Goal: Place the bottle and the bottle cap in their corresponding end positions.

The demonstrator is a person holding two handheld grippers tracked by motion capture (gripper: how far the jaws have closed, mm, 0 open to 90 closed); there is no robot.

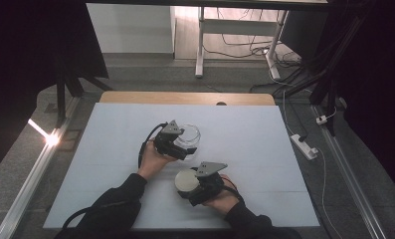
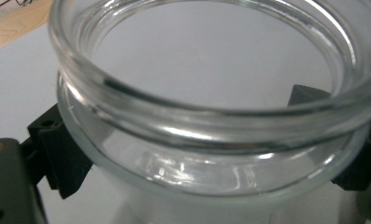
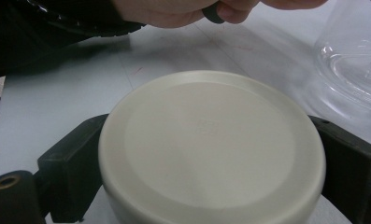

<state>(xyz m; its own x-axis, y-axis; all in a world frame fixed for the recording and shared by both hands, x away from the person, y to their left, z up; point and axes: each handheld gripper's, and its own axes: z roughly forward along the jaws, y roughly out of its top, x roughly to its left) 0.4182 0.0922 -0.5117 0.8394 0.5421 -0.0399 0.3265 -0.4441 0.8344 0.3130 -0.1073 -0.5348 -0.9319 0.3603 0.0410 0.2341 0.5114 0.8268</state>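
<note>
A clear glass jar (image 1: pixel 187 136) stands upright and lidless near the middle of the white table. My left gripper (image 1: pixel 177 144) is shut on it from the near-left side. In the left gripper view the jar (image 2: pixel 211 116) sits between the two black jaws, which press its wall just under the threaded rim. A round cream lid (image 1: pixel 186 180) is a short way nearer and right of the jar. My right gripper (image 1: pixel 192 185) is shut on the lid. Both black jaws clamp the edge of the lid (image 3: pixel 211 149) in the right gripper view, top face up.
The white mat (image 1: pixel 245 144) covers a wooden table (image 1: pixel 185 97). A power strip (image 1: pixel 304 145) and cables lie on the floor at the right. A white desk frame (image 1: pixel 201 45) stands beyond the table. The jar (image 3: pixel 356 65) and the other hand (image 3: pixel 174 11) show ahead of the lid.
</note>
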